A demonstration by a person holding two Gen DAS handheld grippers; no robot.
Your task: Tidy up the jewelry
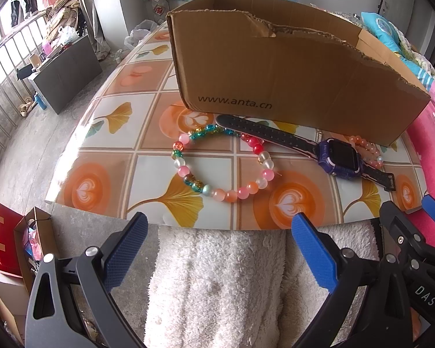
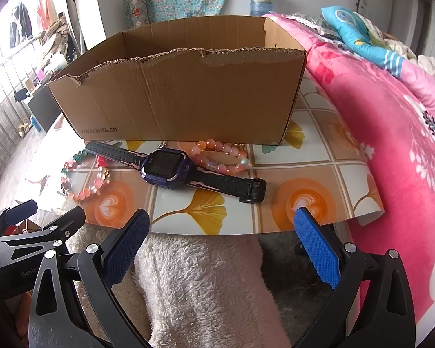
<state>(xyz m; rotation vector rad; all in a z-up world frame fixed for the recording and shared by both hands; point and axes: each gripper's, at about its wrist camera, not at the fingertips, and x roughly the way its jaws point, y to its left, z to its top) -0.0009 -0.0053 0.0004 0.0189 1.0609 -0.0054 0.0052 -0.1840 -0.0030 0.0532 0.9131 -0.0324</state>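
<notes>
left hand-held gripper: wide open, holding nothing, short of the bench edge
right hand-held gripper: same deal, spread wide, empty
big bead bracelet: flat on bench before cardboard box; probably light, floppy, slippery, so pinch across one strand
watch: between both bracelets; likely stiffer, grab by the strap
small peach bracelet: just behind watch, against box
</notes>
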